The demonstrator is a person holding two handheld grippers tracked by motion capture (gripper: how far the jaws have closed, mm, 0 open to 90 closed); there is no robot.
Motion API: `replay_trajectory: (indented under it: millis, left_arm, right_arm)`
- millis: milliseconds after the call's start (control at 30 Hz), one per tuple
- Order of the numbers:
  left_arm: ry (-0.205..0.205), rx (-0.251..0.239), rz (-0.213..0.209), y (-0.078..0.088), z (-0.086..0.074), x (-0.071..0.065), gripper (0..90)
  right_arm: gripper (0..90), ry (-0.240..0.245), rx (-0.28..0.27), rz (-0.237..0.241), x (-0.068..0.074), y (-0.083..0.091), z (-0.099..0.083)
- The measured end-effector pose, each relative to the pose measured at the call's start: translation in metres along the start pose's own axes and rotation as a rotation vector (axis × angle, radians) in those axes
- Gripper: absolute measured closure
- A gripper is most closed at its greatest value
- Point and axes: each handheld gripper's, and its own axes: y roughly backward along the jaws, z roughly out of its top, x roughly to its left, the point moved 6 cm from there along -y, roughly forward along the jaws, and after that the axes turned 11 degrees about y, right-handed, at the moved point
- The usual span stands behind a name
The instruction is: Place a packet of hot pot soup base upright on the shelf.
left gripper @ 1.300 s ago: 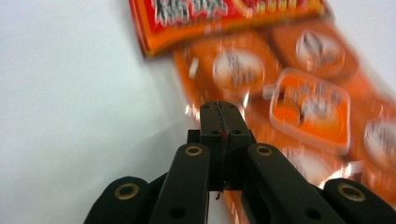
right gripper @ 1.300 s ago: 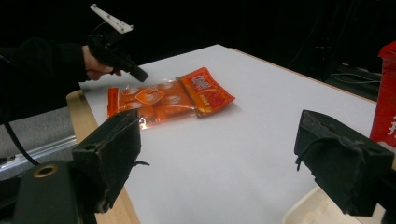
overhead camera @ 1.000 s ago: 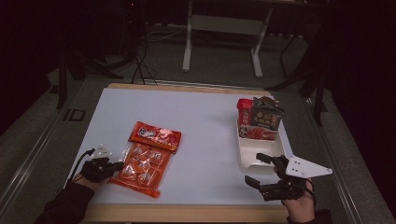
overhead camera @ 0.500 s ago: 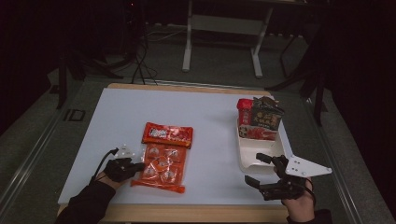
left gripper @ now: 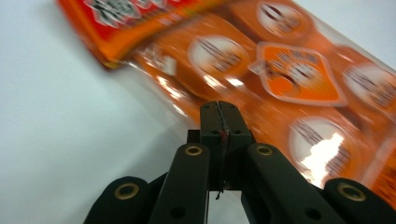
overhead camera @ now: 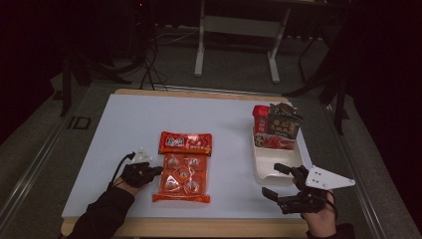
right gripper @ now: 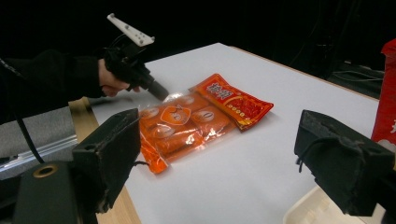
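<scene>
The left gripper was clamped shut on the near-left edge of the orange snack bag, which lay flat mid-table. The right gripper, jaws apart, was held beside the white tray.

The orange snack bag and the red packet touching its far end block the table's left-centre. A white tray with upright packets crowds the right edge; bare tabletop lies between
</scene>
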Motion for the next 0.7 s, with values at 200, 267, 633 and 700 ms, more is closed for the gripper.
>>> replay_trajectory:
  millis: [200,267,633,700]
  left_arm:
    - [0.004,0.017,0.013,-0.013,0.005,0.005,90.0]
    - [-0.001,0.018,0.003,-0.016,0.006,0.002,90.0]
    - [-0.045,0.039,-0.009,-0.027,0.011,-0.023,90.0]
    - [-0.050,0.047,-0.019,-0.030,0.012,-0.029,90.0]
  right_arm:
    - [14.3,-0.006,-0.001,-0.003,-0.002,0.000,-0.001]
    - [14.3,-0.007,0.000,-0.004,-0.002,0.000,-0.002]
    - [14.3,-0.003,0.000,-0.005,-0.002,0.000,-0.001]
    - [14.3,-0.004,-0.002,-0.006,-0.002,0.000,-0.001]
